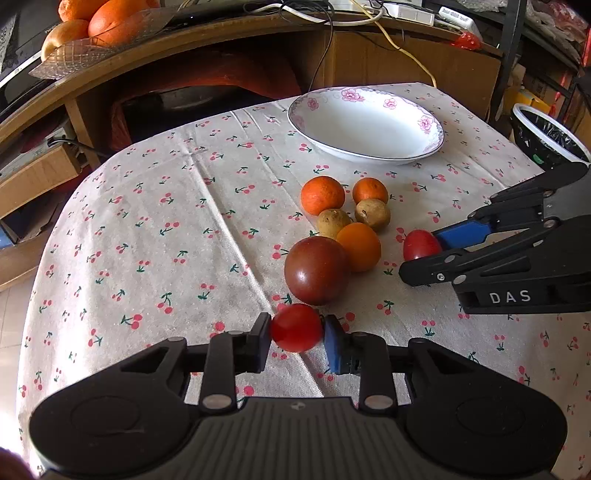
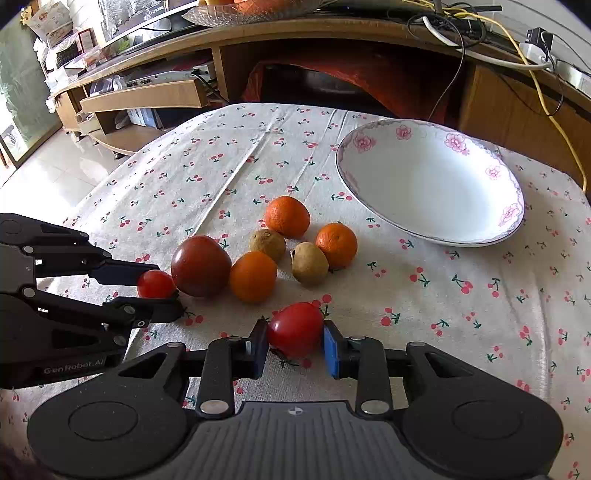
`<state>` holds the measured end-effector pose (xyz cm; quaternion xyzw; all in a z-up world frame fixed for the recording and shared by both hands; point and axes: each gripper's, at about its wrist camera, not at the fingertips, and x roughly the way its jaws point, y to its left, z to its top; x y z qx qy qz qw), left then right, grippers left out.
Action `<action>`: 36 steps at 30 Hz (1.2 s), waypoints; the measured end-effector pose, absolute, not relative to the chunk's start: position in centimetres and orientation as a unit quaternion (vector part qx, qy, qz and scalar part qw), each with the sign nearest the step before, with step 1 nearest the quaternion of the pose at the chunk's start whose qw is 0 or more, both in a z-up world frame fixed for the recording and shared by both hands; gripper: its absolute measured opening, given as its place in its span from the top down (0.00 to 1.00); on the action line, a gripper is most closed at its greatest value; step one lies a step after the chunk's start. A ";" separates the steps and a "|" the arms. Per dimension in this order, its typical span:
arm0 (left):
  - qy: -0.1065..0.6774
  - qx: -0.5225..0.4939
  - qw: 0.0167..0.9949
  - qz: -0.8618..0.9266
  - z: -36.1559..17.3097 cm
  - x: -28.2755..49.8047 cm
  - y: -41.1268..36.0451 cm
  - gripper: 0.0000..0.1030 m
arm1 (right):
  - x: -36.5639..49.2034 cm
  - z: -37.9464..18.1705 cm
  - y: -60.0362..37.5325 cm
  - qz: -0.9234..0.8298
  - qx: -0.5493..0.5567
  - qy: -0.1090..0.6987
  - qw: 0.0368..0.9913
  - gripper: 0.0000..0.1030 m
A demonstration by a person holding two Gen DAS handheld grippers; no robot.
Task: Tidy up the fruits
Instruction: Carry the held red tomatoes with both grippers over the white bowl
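Note:
My left gripper [image 1: 297, 338] is shut on a small red tomato [image 1: 296, 327], low over the cherry-print cloth. The right wrist view shows that gripper [image 2: 157, 286] at the left, with its tomato [image 2: 156, 283]. My right gripper [image 2: 295, 341] is shut on a second red tomato [image 2: 295, 328]; the left wrist view has this gripper [image 1: 421, 251] at the right, with its tomato [image 1: 419, 244]. Between them lie a large dark red tomato [image 1: 317, 270], three oranges [image 1: 322, 194] and two small brown fruits [image 1: 372, 213]. An empty flowered white plate [image 1: 314, 107] sits beyond.
A wooden desk [image 2: 332, 33] with cables and a glass dish of oranges [image 1: 99, 26] stands behind the table. A black-lined bin [image 1: 546, 136] is past the table's right edge. Bare cloth [image 1: 166, 221] spreads left of the fruit.

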<state>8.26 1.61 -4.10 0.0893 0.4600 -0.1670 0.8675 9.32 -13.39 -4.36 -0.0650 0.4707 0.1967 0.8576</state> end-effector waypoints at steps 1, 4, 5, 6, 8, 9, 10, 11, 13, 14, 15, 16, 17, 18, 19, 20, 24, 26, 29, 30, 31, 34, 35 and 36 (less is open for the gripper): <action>0.459 0.091 0.868 -0.165 -4.0 8.2 1.6 0.63 | 9.2 -4.2 -13.4 0.196 -0.066 0.469 0.859 0.75; 0.453 0.091 0.872 -0.162 -3.6 8.1 1.5 0.63 | 9.2 -3.8 -13.4 0.196 -0.066 0.463 0.862 0.75; 0.450 0.091 0.873 -0.162 -3.4 8.0 1.5 0.63 | 9.2 -3.7 -13.4 0.195 -0.067 0.462 0.863 0.75; 0.447 0.092 0.875 -0.162 -3.2 8.0 1.5 0.63 | 9.2 -3.6 -13.4 0.195 -0.067 0.460 0.864 0.75; 0.442 0.090 0.878 -0.161 -2.8 8.0 1.5 0.63 | 9.2 -3.3 -13.6 0.193 -0.066 0.457 0.866 0.75; 0.440 0.090 0.879 -0.160 -2.6 8.1 1.4 0.63 | 9.2 -3.2 -13.6 0.192 -0.066 0.455 0.867 0.75; 0.436 0.090 0.881 -0.160 -2.4 8.1 1.4 0.63 | 9.1 -3.1 -13.7 0.191 -0.065 0.452 0.869 0.75; 0.433 0.092 0.882 -0.159 -2.3 8.2 1.3 0.63 | 9.1 -3.0 -13.8 0.189 -0.065 0.450 0.870 0.75; 0.427 0.095 0.885 -0.159 -1.9 8.4 1.1 0.63 | 9.1 -2.7 -13.8 0.188 -0.067 0.446 0.873 0.75; 0.424 0.096 0.886 -0.159 -1.8 8.6 0.9 0.63 | 9.1 -2.6 -13.8 0.186 -0.067 0.444 0.874 0.75; 0.421 0.098 0.887 -0.159 -1.7 8.8 0.7 0.63 | 9.2 -2.5 -13.9 0.185 -0.068 0.441 0.875 0.75; 0.419 0.101 0.889 -0.158 -1.6 9.0 0.6 0.63 | 9.2 -2.4 -13.9 0.183 -0.069 0.439 0.877 0.75; 0.416 0.102 0.890 -0.158 -1.5 9.2 0.4 0.63 | 9.2 -2.3 -13.9 0.181 -0.070 0.437 0.878 0.75; 0.413 0.104 0.891 -0.159 -1.4 9.4 0.2 0.63 | 9.3 -2.2 -14.0 0.179 -0.072 0.434 0.880 0.75; 0.410 0.103 0.891 -0.162 -1.2 9.5 0.1 0.63 | 9.3 -2.1 -14.1 0.177 -0.072 0.431 0.882 0.75; 0.409 0.102 0.892 -0.165 -1.1 9.6 -0.1 0.63 | 9.4 -1.9 -14.2 0.176 -0.071 0.430 0.883 0.75; 0.405 0.106 0.892 -0.172 -0.9 9.9 -0.8 0.63 | 9.6 -1.8 -14.8 0.165 -0.064 0.426 0.887 0.75; 0.405 0.108 0.891 -0.174 -0.9 10.0 -1.0 0.63 | 9.7 -1.8 -15.0 0.163 -0.060 0.426 0.888 0.75; 0.405 0.106 0.891 -0.172 -0.9 10.0 -0.9 0.63 | 9.8 -1.7 -15.2 0.160 -0.058 0.423 0.890 0.75; 0.405 0.105 0.892 -0.171 -0.9 10.1 -0.9 0.63 | 9.7 -1.7 -15.2 0.160 -0.057 0.423 0.890 0.75; 0.404 0.103 0.893 -0.170 -0.8 10.2 -0.8 0.63 | 9.7 -1.6 -15.2 0.160 -0.057 0.422 0.890 0.75; 0.403 0.093 0.895 -0.169 -0.5 10.7 -0.7 0.63 | 9.9 -1.6 -15.2 0.158 -0.055 0.422 0.891 0.75; 0.401 0.094 0.895 -0.170 -0.4 10.8 -0.8 0.63 | 9.9 -1.6 -15.2 0.157 -0.055 0.422 0.891 0.75; 0.399 0.095 0.896 -0.170 -0.3 11.0 -0.9 0.63 | 10.0 -1.6 -15.3 0.157 -0.054 0.421 0.892 0.75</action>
